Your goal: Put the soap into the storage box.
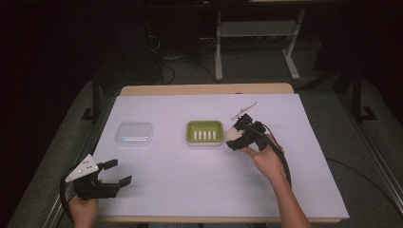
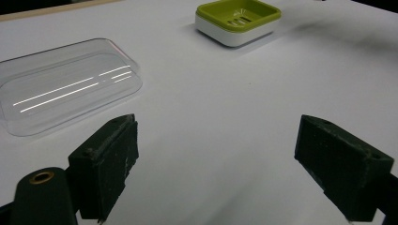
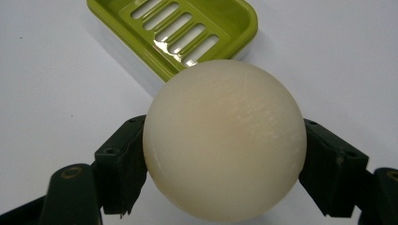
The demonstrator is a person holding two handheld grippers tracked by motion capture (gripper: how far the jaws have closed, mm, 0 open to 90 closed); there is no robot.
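beside green dish, soap gripped.

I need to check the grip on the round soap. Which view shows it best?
The right gripper view: the round cream soap sits close up between the two jaws of the right hand-held gripper. The high view shows it small, beside the green dish.

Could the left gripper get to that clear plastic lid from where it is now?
Probably yes. The left gripper is open and holds nothing, and the clear lid lies just ahead of its jaws on bare white table, with nothing between them. The right gripper, holding the soap, is well off to the side.
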